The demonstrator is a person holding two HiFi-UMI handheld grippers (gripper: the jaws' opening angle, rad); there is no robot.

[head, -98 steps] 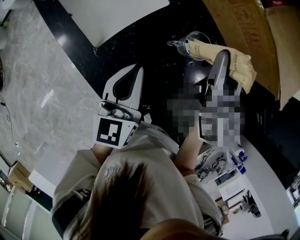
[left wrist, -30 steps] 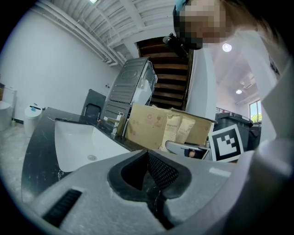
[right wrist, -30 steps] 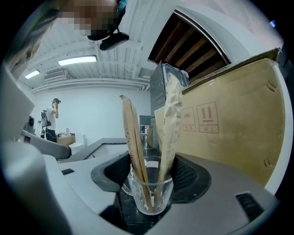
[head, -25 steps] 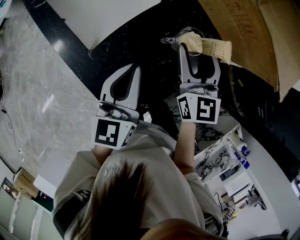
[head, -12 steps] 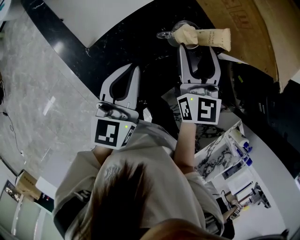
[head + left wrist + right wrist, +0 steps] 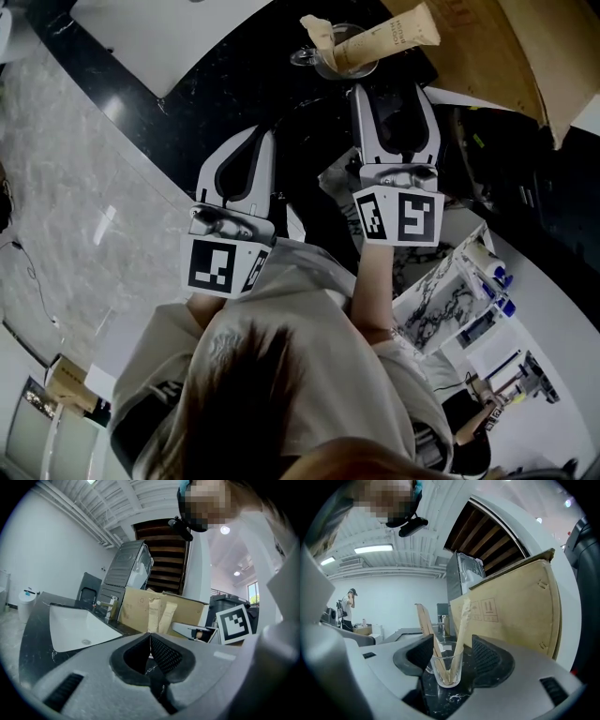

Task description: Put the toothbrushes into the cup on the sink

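A clear glass cup (image 6: 339, 58) stands on the black marble counter (image 6: 253, 84) beside the sink. Two paper-wrapped toothbrushes lean apart in it: one (image 6: 425, 629) tilts left, the other (image 6: 462, 623) tilts right. My right gripper (image 6: 394, 94) is open and holds nothing, and the cup (image 6: 447, 667) stands just beyond its spread fingertips. To its left my left gripper (image 6: 266, 139) is shut with nothing in it. In the left gripper view the two packets (image 6: 160, 615) show past the gripper's shut tips (image 6: 150, 637).
A white sink basin (image 6: 77, 629) with a faucet (image 6: 110, 607) lies to the left. A large cardboard box (image 6: 492, 52) stands right behind the cup. A marbled holder with tubes (image 6: 464, 295) sits at lower right. A person (image 6: 348, 610) stands far off.
The right gripper, earlier shut on a wrapped toothbrush over the cup, has let it go and drawn back open. Both packets now stand in the cup. The left gripper stayed shut.
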